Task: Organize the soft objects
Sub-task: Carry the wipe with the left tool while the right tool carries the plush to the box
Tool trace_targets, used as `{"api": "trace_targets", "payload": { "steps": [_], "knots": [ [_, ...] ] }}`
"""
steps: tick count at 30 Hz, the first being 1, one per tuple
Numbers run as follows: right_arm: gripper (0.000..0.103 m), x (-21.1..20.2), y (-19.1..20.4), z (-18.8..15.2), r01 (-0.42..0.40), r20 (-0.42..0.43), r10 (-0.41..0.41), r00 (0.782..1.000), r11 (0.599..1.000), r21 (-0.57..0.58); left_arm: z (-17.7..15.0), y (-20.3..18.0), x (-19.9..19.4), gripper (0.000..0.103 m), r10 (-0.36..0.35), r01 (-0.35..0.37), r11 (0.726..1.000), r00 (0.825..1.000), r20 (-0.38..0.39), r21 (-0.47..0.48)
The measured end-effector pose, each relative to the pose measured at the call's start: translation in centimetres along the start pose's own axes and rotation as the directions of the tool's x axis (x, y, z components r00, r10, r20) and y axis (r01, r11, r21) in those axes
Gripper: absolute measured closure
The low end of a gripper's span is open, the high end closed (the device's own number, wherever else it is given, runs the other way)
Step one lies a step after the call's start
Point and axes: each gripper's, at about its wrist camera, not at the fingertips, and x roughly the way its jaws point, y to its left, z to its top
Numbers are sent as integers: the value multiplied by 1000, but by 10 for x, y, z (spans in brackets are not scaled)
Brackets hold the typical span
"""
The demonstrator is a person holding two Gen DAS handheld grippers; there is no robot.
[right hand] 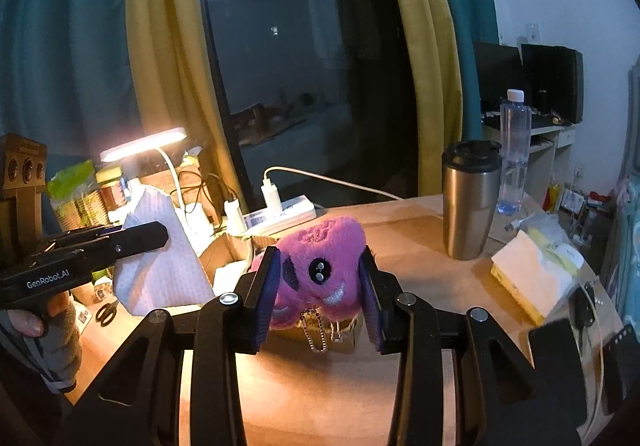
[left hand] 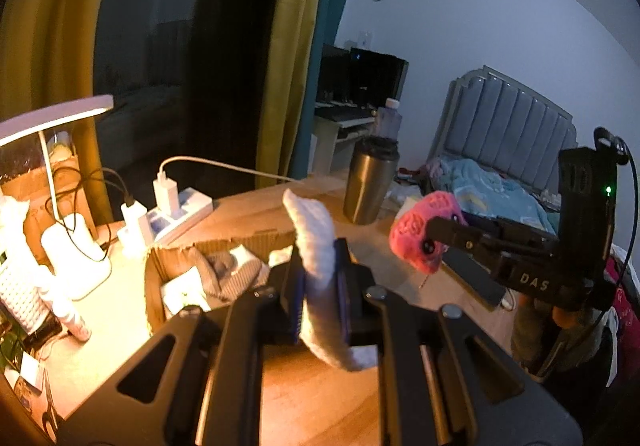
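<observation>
White cloth (left hand: 316,246) ×1, left gripper (left hand: 318,286) clamped | pink plush (right hand: 320,270) ×1, right gripper (right hand: 320,286) clamped

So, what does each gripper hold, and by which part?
Left gripper: white cloth, clamped around its middle. Right gripper: pink plush toy, squeezed at its two sides.

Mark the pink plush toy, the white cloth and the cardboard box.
pink plush toy (right hand: 320,266): right wrist view, face beside the eye.
white cloth (left hand: 316,242): left wrist view, upper folded part.
cardboard box (left hand: 154,286): left wrist view, left wall.
</observation>
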Motion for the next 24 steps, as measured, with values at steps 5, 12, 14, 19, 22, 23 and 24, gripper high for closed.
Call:
{"api": "trace_targets", "payload": {
  "steps": [5, 12, 14, 19, 22, 23, 24],
  "knots": [
    [63, 14, -4, 9, 3, -7, -3, 1000, 1000, 0, 12, 11, 12, 90, 0, 0, 1000, 1000, 9, -12],
    [63, 43, -11, 23, 2, -23, -2, 1000, 1000, 8, 24, 26, 34, 90, 1, 0, 1000, 1000, 20, -29],
    [63, 52, -14, 26, 2, -29, -2, 1000, 1000, 12, 26, 28, 41, 90, -1, 1, 999, 1000, 17, -32],
    [63, 78, -21, 28, -1, -59, 3, 998, 1000, 24, 30, 40, 65, 90, 1, -1, 999, 1000, -1, -53],
    [63, 95, -26, 26, -4, -82, 7, 997, 999, 36, 29, 46, 80, 90, 1, -2, 998, 1000, -22, -62],
    [63, 100, -28, 25, -4, -91, 8, 996, 999, 41, 28, 48, 83, 90, 1, -2, 998, 1000, -28, -63],
    [63, 107, -29, 23, -5, -103, 10, 995, 999, 45, 26, 50, 90, 90, 0, -3, 998, 999, -40, -66]
  ]
}}
